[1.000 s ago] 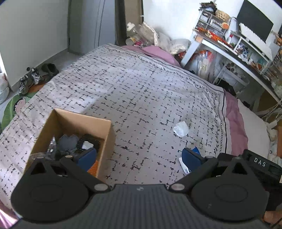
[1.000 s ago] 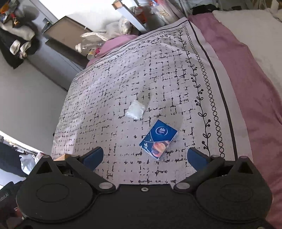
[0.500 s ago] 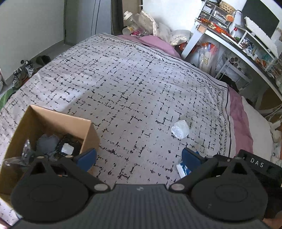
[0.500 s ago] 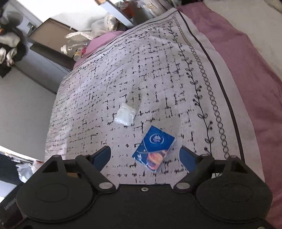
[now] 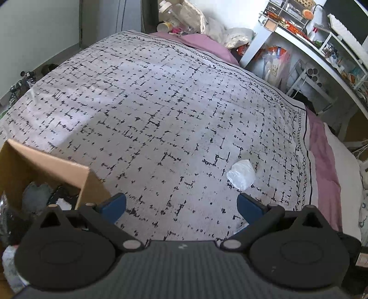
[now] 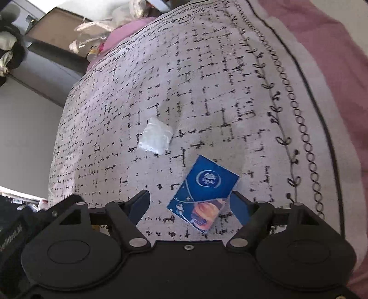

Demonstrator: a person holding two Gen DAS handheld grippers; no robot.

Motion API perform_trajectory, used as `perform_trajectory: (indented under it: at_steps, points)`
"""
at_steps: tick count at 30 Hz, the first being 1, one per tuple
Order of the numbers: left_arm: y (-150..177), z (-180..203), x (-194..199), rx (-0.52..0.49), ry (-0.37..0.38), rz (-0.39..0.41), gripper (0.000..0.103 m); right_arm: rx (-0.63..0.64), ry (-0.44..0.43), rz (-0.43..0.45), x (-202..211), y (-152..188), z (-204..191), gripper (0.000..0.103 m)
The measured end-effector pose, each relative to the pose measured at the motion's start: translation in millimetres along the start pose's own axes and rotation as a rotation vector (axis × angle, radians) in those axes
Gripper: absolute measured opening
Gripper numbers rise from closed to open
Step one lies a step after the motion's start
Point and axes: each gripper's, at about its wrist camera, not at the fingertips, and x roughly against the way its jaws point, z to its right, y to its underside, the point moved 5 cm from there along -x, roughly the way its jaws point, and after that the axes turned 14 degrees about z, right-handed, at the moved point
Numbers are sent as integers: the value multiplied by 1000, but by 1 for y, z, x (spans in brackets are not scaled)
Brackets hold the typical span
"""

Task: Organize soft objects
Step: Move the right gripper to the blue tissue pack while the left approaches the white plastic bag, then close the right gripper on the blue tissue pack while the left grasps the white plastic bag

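Observation:
A blue tissue pack (image 6: 203, 194) lies flat on the patterned bedspread (image 6: 207, 80). My right gripper (image 6: 192, 205) is open and low over it, with the pack's near end between the fingers. A small white plastic packet (image 6: 156, 136) lies beyond the pack; it also shows in the left wrist view (image 5: 241, 177). My left gripper (image 5: 181, 204) is open and empty above the bedspread (image 5: 149, 103). A cardboard box (image 5: 46, 165) with dark soft items inside stands at its left.
A white desk with cluttered shelves (image 5: 322, 46) stands right of the bed. Bottles and bags (image 5: 184, 13) pile at the bed's far end. Shoes (image 5: 23, 80) lie on the floor at left. A pink sheet (image 6: 322, 57) borders the bedspread on the right.
My right gripper has moved down and forward onto the blue tissue pack. My left gripper has shifted right, away from the box, and the white packet now sits closer.

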Motion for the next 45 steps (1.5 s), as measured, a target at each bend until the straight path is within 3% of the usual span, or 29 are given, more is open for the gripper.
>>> perform_trajectory:
  at_steps: [6, 8, 12, 14, 20, 23, 27, 30, 32, 38, 44, 45]
  points:
    - [-5, 8, -16, -6, 5, -25, 102, 18, 28, -20, -12, 0, 5, 63]
    - [-7, 12, -20, -18, 4, -30, 102, 42, 34, -11, -13, -1, 4, 47]
    - [-4, 20, -33, -33, 3, -65, 102, 61, 65, -11, -15, -1, 10, 33]
    - [-2, 26, -39, -49, 9, -74, 101, 69, 81, 12, -11, -4, 14, 20]
    - [3, 48, -53, -87, 56, -76, 101, 25, 96, 39, -4, -11, 29, 1]
    - [4, 57, -60, -96, 78, -72, 99, 1, 112, 63, -1, -15, 36, 1]
    - [0, 68, -70, -110, 103, -59, 99, -93, 64, 41, 0, -17, 42, 9]
    - [-3, 75, -78, -107, 128, -57, 99, -105, 68, 31, -2, -16, 41, 31]
    - [-4, 79, -83, -100, 139, -62, 99, -118, 60, 15, -4, -16, 39, 64]
    - [-4, 84, -98, -94, 170, -82, 92, -78, 39, 22, -12, -14, 27, 65]
    - [3, 87, -115, -106, 192, -129, 78, -9, 78, 8, -24, -9, 16, 65]
    - [5, 87, -117, -107, 194, -138, 72, 0, 93, -2, -26, -8, 16, 65]
